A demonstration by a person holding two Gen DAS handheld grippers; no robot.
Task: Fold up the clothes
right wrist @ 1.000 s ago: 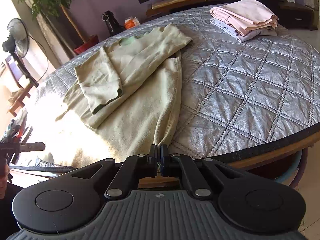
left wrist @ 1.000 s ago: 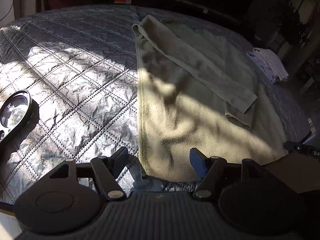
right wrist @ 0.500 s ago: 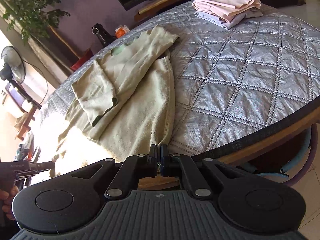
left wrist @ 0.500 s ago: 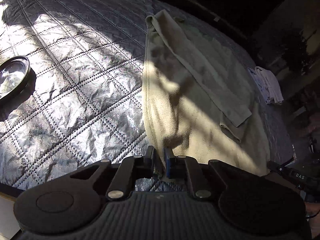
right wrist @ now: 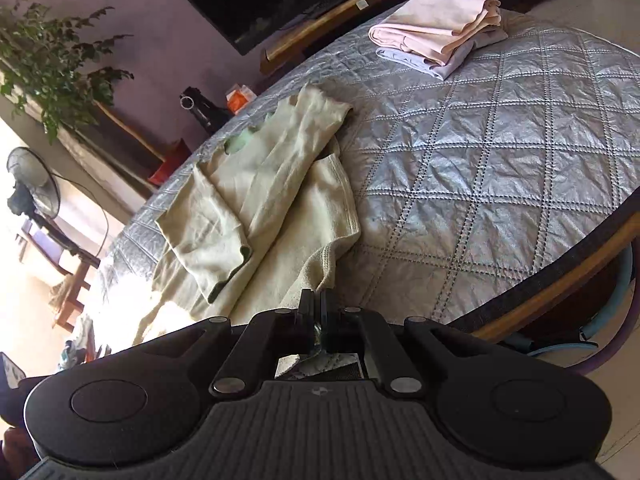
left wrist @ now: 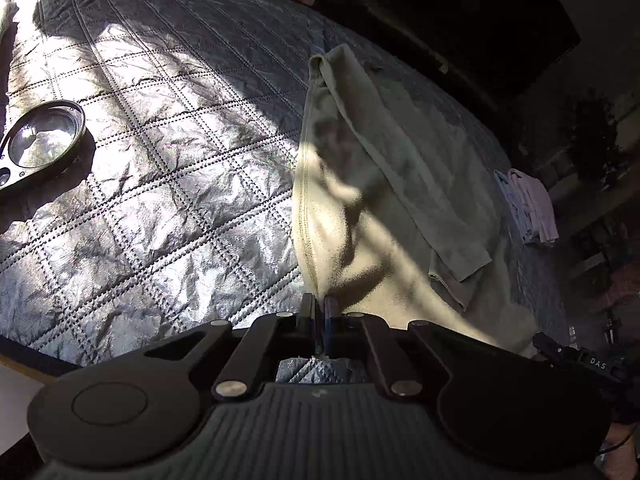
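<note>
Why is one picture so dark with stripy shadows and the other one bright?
Left wrist view: low sun rakes across the silver quilt, casting long shadows over it and the green garment, while the room behind goes black. Right wrist view: daylight is even, but the window side washes out white. Both curve straight edges, being fisheye.

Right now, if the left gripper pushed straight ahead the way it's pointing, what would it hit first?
The left gripper is shut on the near hem of the green garment, so it would press straight into that fabric lying ahead on the quilted cover, as far as depth shows.
</note>
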